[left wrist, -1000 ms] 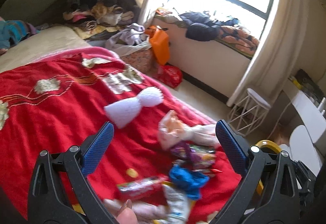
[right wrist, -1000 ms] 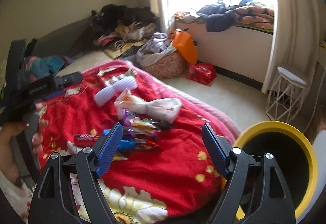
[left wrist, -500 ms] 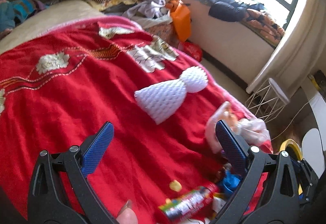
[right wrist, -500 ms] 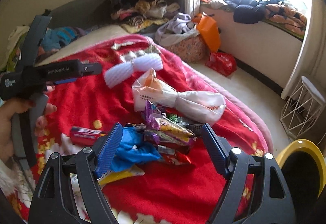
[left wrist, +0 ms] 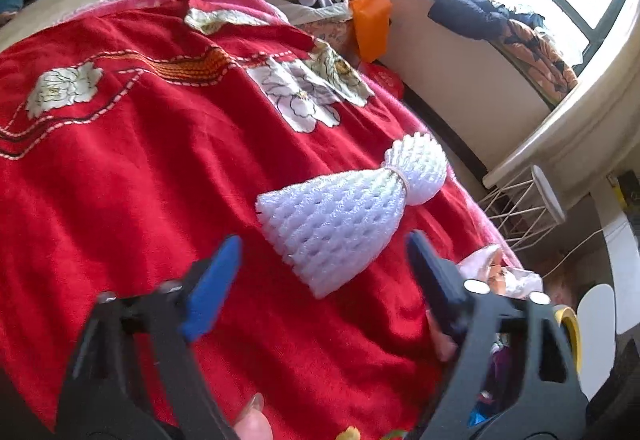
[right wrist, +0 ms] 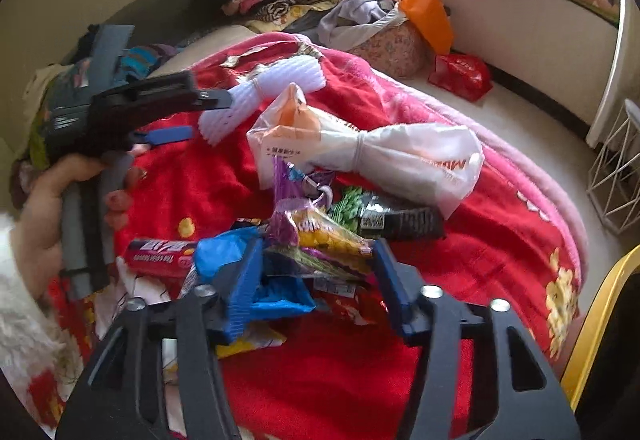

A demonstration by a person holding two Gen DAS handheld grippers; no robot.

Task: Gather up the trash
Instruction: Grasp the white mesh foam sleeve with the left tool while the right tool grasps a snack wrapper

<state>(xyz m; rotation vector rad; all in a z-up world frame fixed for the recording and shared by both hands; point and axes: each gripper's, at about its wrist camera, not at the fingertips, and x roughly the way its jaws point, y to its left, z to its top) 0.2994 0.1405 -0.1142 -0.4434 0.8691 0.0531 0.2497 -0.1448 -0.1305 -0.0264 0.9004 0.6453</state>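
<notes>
Left claw (left wrist: 320,264): its blue-padded fingers are standing wide apart and gripping nothing. It is hovering over the red blanket (left wrist: 140,160) of the bed, with the white foam fruit net (left wrist: 340,212) lying just ahead of the fingertips, in line with the gap between them. The net is cinched near one end by a band and is resting flat on the blanket, apart from the other litter. The right wrist view is showing the same claw from the side, gripped in the person's left hand (right wrist: 44,224), with its tips near the net (right wrist: 264,92).

Right claw (right wrist: 316,280): its fingers are also spread wide and are straddling a heap of snack wrappers (right wrist: 320,240) on the blanket (right wrist: 500,240). The left finger (right wrist: 244,292) is pressing against a crumpled blue wrapper (right wrist: 276,296); whether the right finger is touching the heap cannot be told. Nothing is clamped between them.

Trash location: the heap is lying near the bed's edge. It is comprising purple-and-yellow packets, a green-and-black packet (right wrist: 384,216) and a red tube-shaped wrapper (right wrist: 156,260) at the left. A knotted white plastic bag (right wrist: 380,156) is lying just behind the heap, touching it.

A yellow-rimmed bin (right wrist: 592,328) is standing beside the bed at the lower right. A white wire stool (right wrist: 616,176) is standing on the floor beyond.
</notes>
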